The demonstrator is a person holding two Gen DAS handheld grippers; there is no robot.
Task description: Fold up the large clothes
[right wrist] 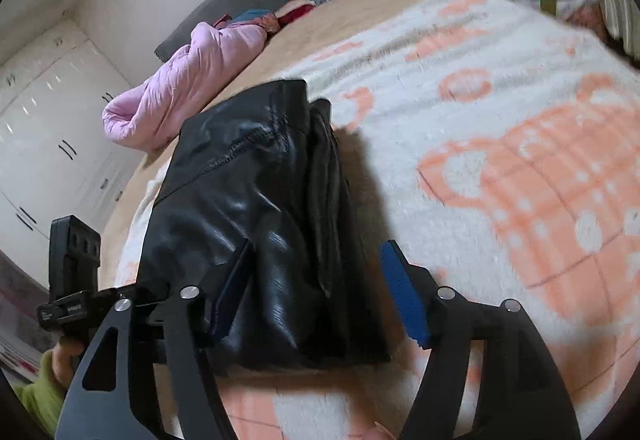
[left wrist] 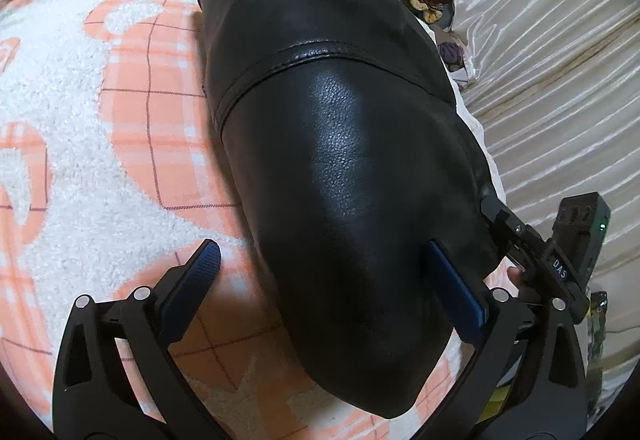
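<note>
Jacket: we saw the black leather jacket (left wrist: 340,160) folded into a compact bundle on the white and peach blanket (left wrist: 100,120), filling the left wrist view from 12 o'clock down to 6 o'clock.
Handling: we judged it heavy for its bulk, stiff enough to hold a crease, smooth and likely slippery under the pads; not fragile.
Where to hold: we thought the stacked layered edge (right wrist: 324,200) on the right side of the bundle was the best grip, since all the layers could be pinched there together.
Left gripper: our left gripper (left wrist: 320,280) stood wide open; its right finger (left wrist: 456,292) lay against the leather at 4 o'clock and its left finger (left wrist: 192,288) was clear over the blanket. It held nothing.
Right gripper: our right gripper (right wrist: 316,292) was also wide open, straddling the near end of the bundle. The right wrist view was blurred, so we could only say its left finger (right wrist: 232,292) seemed to touch the leather.
Surroundings: a pink quilted garment (right wrist: 184,80) lay at 10 o'clock, well apart.
</note>
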